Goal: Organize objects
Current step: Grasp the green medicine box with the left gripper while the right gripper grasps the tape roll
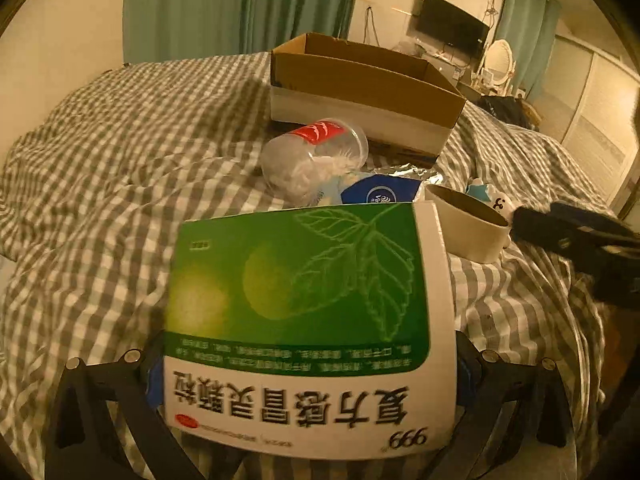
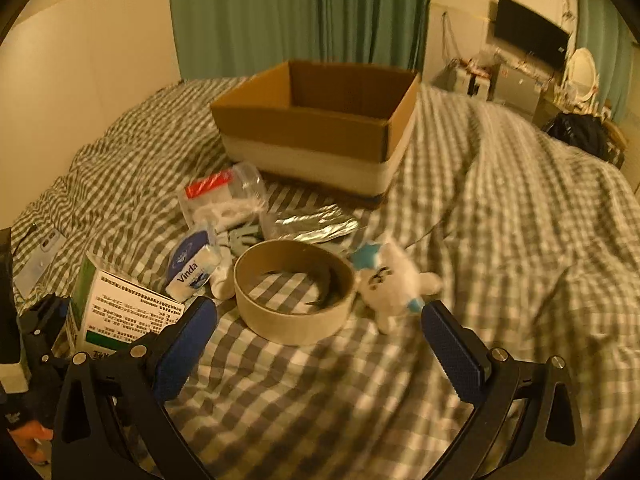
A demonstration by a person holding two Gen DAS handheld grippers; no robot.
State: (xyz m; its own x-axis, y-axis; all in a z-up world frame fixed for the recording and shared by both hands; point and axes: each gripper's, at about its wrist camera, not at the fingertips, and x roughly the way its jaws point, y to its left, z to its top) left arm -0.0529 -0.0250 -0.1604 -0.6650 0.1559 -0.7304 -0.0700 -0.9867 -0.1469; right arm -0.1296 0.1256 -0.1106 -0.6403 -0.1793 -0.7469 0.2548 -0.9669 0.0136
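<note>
The left gripper point(image 1: 310, 376) has its jaws closed on a green-and-white medicine box point(image 1: 304, 320), gripping its sides near the printed end and holding it flat in front of the camera, above the checked bed cover point(image 1: 112, 184). In the right wrist view the same box point(image 2: 120, 308) shows at the lower left, just beside the right gripper's left finger.

The right gripper point(image 2: 316, 340) hangs over the bed with its jaws spread wide and nothing between them — the blue pads point(image 2: 184, 348) stand well apart. Just beyond them lies a cardboard ring point(image 2: 294, 296), open side up, resting on the cover. Touching its right side is a small white plush toy point(image 2: 394, 280) with blue trim. To the ring's left sits a Vinda tissue pack point(image 2: 192, 266), and behind it a clear plastic jar point(image 2: 224, 196) with a red label lies on its side next to a crumpled silver foil packet point(image 2: 316, 224).

Farther back on the bed stands an open cardboard box point(image 2: 316, 128); what its floor holds is hidden by the near wall. Green curtains point(image 2: 296, 12) hang behind the bed.
</note>
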